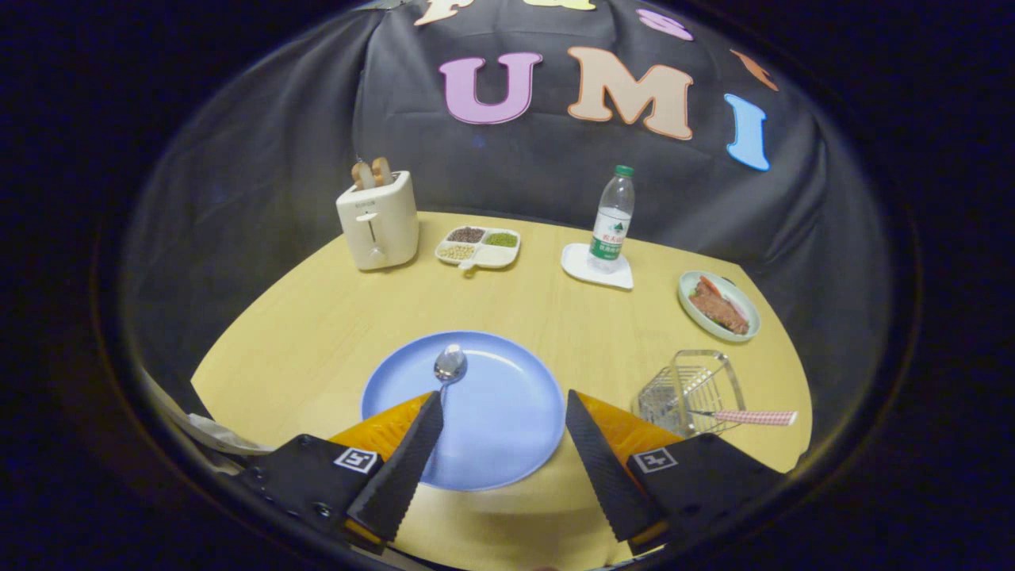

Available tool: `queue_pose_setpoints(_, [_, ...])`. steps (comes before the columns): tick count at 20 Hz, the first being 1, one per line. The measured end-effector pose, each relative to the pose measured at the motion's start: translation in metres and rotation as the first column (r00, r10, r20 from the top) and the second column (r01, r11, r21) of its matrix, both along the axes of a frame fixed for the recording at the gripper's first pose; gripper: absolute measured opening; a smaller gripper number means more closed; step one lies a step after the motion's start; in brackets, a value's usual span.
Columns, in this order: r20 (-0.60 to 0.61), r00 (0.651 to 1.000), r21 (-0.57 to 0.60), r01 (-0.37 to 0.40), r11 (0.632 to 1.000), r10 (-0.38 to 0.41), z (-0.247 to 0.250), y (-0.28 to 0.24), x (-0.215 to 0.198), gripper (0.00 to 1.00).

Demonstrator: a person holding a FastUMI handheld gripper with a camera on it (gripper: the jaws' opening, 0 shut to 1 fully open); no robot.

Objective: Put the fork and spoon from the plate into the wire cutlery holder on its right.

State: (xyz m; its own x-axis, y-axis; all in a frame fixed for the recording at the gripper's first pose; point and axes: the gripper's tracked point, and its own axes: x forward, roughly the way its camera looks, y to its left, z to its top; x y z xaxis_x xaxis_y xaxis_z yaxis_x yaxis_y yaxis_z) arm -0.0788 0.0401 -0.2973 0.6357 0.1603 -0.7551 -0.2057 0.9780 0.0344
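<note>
Gripper (503,412) fingers spread wide, empty, above blue plate (507,444) on table (317,333). Spoon (448,366) lies on plate just beside left finger. Fork (745,417), checked handle, rests tilted in wire cutlery holder (674,388) right of plate.

Gripper (503,412) is spread wide, nothing pinched between the fingers (404,464), both tips angled in toward each other a bit.

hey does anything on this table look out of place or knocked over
Yes: the wire cutlery holder right of the blue plate seems tipped on its side, a checkered-handled utensil sticking out. The open gripper hovers over the plate.
</note>
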Motion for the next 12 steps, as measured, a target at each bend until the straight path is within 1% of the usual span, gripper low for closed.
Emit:
queue_pose_setpoints(4, [-0.023,1.000,0.023,0.020,1.000,-0.020,-0.021,0.023,-0.006,1.00])
queue_pose_setpoints(12, [-0.094,0.996,-0.004,-0.006,1.000,0.005,-0.061,0.047,-0.024,1.00])
